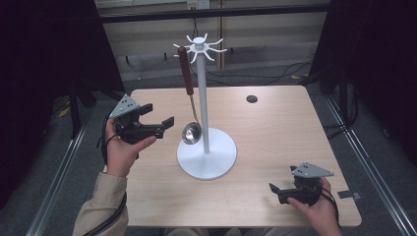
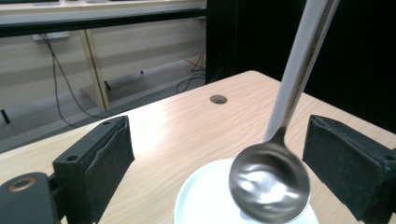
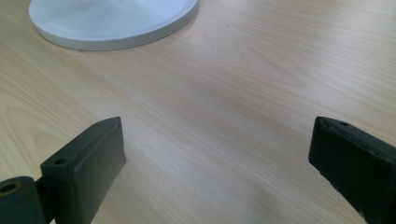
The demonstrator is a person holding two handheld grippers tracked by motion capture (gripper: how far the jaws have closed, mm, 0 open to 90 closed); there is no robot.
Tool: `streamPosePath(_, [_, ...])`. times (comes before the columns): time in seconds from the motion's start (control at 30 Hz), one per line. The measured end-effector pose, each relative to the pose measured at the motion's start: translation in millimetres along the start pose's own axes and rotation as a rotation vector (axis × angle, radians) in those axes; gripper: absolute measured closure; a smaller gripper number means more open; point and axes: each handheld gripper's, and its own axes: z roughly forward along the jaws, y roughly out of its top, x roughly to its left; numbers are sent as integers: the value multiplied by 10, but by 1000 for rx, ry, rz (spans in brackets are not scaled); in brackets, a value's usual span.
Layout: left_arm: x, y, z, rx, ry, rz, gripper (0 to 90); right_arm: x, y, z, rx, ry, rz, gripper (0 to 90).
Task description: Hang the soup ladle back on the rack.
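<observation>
Your left hand-held gripper (image 1: 157,115): jaws wide, ladle (image 2: 270,183) bowl between them, untouched.
Your right hand-held gripper (image 1: 275,189): jaws wide, low over the bench (image 3: 243,84).

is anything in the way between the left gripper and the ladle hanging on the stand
Nothing visible is. The left gripper is open and faces the ladle, whose bowl hangs in the gap between its jaws in the left gripper view, touching neither. The stand's pole is beyond the ladle.

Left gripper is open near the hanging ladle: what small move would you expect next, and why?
Probably ease the left gripper forward until its jaws straddle the ladle, then close. The jaws stand open, the bowl hangs between them in the left gripper view, untouched, above the stand's white base.
</observation>
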Motion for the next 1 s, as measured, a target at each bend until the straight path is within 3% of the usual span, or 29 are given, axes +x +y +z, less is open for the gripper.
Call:
streamPosePath(0.6, [127, -315, -45, 37, 47, -50, 82, 6, 0, 2, 2, -1, 0, 33])
streamPosePath(1.0, [154, -538, -33, 51, 57, -79, 82, 0, -2, -5, 1, -5, 4, 33])
